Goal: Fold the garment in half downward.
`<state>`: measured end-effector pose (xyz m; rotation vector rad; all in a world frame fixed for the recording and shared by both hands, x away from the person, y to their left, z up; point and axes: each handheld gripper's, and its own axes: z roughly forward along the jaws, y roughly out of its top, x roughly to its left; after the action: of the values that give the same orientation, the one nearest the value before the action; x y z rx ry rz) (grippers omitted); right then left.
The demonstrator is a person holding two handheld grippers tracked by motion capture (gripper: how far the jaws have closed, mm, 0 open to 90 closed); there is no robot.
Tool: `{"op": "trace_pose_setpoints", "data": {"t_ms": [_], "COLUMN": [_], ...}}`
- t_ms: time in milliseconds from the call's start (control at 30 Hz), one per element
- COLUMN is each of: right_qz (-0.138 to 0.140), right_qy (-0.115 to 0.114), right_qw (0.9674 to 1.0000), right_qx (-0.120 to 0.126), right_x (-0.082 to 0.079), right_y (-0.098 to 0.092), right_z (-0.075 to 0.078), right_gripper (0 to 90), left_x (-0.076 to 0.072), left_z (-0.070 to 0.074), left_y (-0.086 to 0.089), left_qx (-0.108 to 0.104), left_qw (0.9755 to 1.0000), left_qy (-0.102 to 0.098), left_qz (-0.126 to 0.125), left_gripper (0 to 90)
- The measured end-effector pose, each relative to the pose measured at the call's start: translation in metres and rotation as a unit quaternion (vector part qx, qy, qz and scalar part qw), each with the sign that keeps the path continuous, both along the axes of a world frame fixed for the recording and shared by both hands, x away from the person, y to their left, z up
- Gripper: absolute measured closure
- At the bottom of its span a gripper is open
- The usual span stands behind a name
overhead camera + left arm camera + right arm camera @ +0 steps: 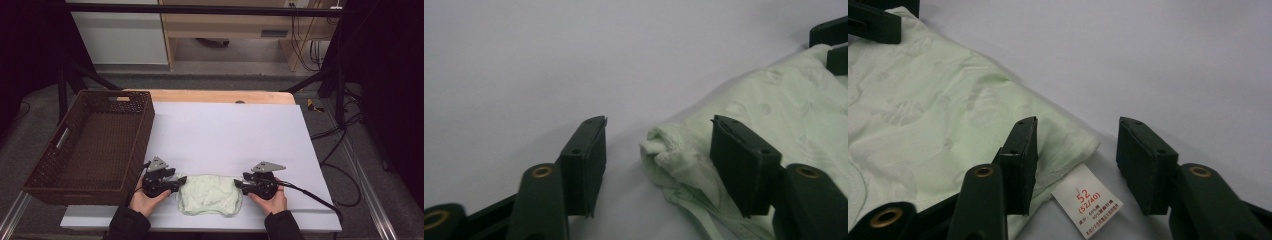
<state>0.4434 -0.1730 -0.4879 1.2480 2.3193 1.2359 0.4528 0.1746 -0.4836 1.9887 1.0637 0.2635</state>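
One pale green garment (210, 195) lies right of one wicker basket (95, 145). Two grippers flank the garment: left gripper (181, 181) and right gripper (239, 183), both with jaws apart, clamping nothing.

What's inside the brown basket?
The brown basket looks empty: the high view shows bare woven floor. Its near wall hides the strip just behind it. The green cloth lies outside on the white sheet.

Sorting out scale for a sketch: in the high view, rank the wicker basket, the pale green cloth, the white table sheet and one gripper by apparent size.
1. white table sheet
2. wicker basket
3. pale green cloth
4. either gripper: left gripper and right gripper look alike.
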Motion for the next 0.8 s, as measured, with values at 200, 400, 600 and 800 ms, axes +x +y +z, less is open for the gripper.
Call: {"op": "trace_pose_setpoints", "data": {"t_ms": [200, 400, 600, 800], "right_qz": [0.006, 0.010, 0.012, 0.004], "right_qy": [0.011, 0.020, 0.004, -0.018], "right_qw": [0.9998, 0.9995, 0.9996, 0.9996], "right_qx": [0.015, 0.023, 0.024, 0.021], "right_x": [-0.003, -0.002, -0.001, 0.003], "right_y": [0.003, 0.004, 0.001, -0.005], "right_z": [-0.001, -0.002, 0.002, 0.010], "right_gripper": [69.9, 82.8, 84.9, 85.1], "left_x": [-0.003, -0.006, -0.005, 0.004], "left_z": [0.000, 0.003, 0.005, 0.010], "left_y": [-0.004, -0.009, -0.009, -0.012], "left_qx": [0.005, 0.014, 0.010, -0.010], "left_qw": [0.9999, 0.9998, 0.9999, 0.9997], "left_qy": [0.007, 0.016, 0.007, -0.017], "left_qz": [-0.005, -0.006, 0.000, 0.013], "left_gripper": [57.0, 70.9, 74.8, 75.1]}}
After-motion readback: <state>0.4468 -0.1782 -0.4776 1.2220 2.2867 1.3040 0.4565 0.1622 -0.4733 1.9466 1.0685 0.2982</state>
